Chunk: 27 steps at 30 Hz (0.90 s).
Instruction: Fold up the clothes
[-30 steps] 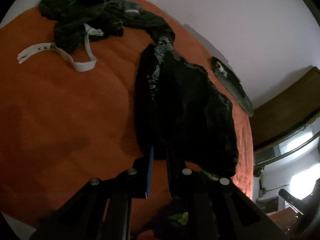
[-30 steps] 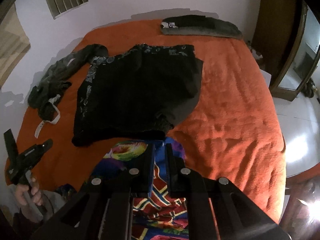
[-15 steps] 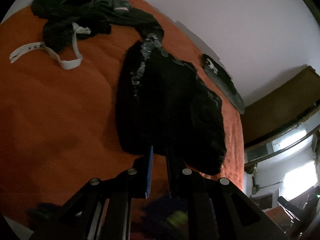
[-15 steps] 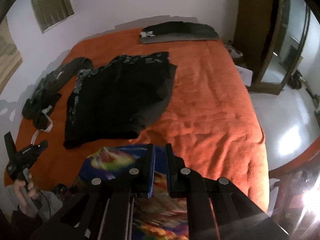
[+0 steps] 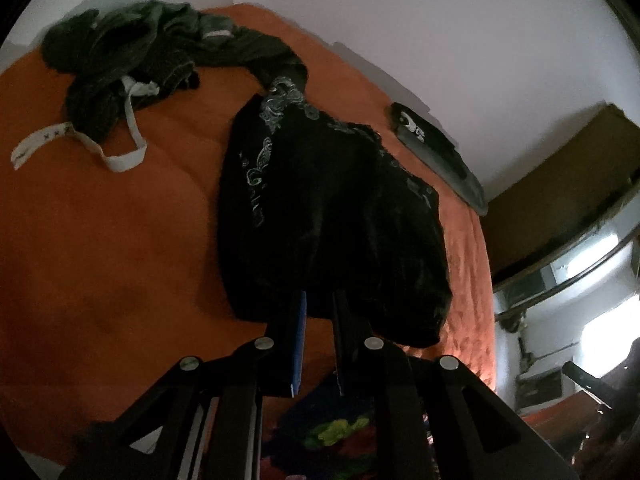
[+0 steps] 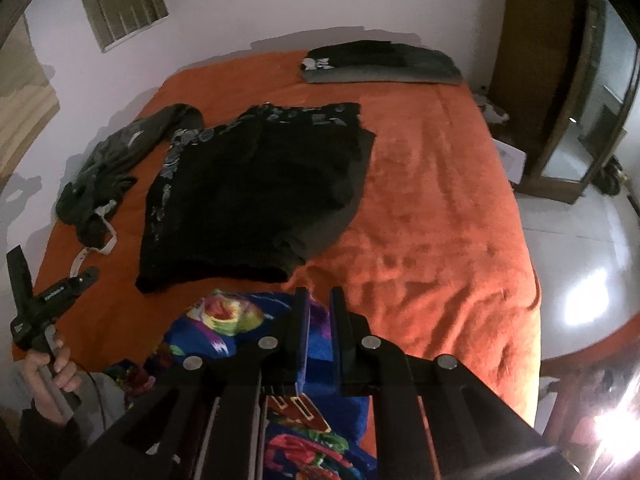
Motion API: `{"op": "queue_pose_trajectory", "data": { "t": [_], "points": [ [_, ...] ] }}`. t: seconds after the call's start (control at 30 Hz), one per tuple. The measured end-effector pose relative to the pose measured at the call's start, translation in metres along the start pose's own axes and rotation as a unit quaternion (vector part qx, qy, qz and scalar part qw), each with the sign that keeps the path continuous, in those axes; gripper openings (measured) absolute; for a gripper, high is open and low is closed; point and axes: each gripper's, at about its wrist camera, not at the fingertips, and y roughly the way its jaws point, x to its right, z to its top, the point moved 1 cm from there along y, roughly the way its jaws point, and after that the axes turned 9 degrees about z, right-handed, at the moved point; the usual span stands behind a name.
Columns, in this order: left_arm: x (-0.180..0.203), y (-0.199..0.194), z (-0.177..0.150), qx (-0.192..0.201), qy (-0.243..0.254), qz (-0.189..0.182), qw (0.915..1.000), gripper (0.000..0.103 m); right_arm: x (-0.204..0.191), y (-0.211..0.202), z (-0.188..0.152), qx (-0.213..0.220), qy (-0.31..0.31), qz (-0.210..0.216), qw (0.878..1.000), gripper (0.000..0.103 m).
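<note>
Since a second before, the colourful garment [image 6: 224,320] had been drawn back from the black garment [image 6: 256,196], opening a strip of orange bed [image 6: 432,240] between the two where they had met. It lay bunched directly under the right tool [image 6: 318,300], whose fingers stood narrowly apart with blue cloth showing in the gap; whether they actually pinched it could not be told. The left tool [image 5: 318,304], fingers slightly parted and holding nothing, hovered over the near hem of the black garment [image 5: 332,220], the colourful cloth [image 5: 336,432] just below it. Seen from the right tool, that left tool [image 6: 52,284] was gripped by a hand [image 6: 50,368] far to the left. Beyond the black garment, ahead and left, sat a crumpled dark pile [image 5: 132,48] with a white strap [image 5: 120,156]; a folded dark garment [image 6: 380,62] rested at the bed's far edge.
</note>
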Motion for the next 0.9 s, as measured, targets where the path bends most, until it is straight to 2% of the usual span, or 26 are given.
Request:
{"op": "queue_pose_trajectory", "data": {
  "t": [0.23, 0.37, 0.43, 0.5, 0.57, 0.6, 0.7, 0.77, 0.9],
  "points": [
    [0.013, 0.012, 0.02, -0.02, 0.016, 0.024, 0.9994, 0.014, -0.007, 0.011, 0.045, 0.008, -0.009, 0.024, 1.0, 0.009],
    [0.023, 0.018, 0.042, -0.027, 0.037, 0.048, 0.9978, 0.014, -0.015, 0.024, 0.067, 0.013, -0.019, 0.034, 0.999, 0.009],
    [0.023, 0.023, 0.065, -0.035, 0.037, 0.051, 0.9974, 0.014, -0.019, 0.036, 0.076, 0.011, -0.028, 0.031, 0.999, 0.009],
    [0.021, 0.028, 0.084, -0.036, 0.041, 0.048, 0.9974, 0.025, -0.021, 0.053, 0.086, 0.0, -0.033, 0.029, 0.999, 0.013],
    [0.011, 0.04, 0.108, -0.029, 0.045, 0.053, 0.9972, 0.06, -0.02, 0.073, 0.096, -0.017, -0.028, 0.026, 0.999, 0.033],
    [0.003, 0.047, 0.119, -0.026, 0.048, 0.055, 0.997, 0.064, -0.02, 0.084, 0.102, -0.028, -0.03, 0.024, 0.999, 0.036],
    [-0.024, 0.075, 0.149, -0.038, 0.057, 0.067, 0.9954, 0.066, -0.022, 0.118, 0.12, -0.063, -0.039, 0.015, 0.997, 0.037],
    [-0.038, 0.093, 0.166, -0.042, 0.058, 0.083, 0.994, 0.066, -0.023, 0.14, 0.133, -0.087, -0.045, 0.009, 0.995, 0.047],
    [-0.052, 0.132, 0.189, -0.041, 0.063, 0.078, 0.9941, 0.066, -0.026, 0.185, 0.158, -0.134, -0.057, -0.002, 0.989, 0.048]
  ]
}}
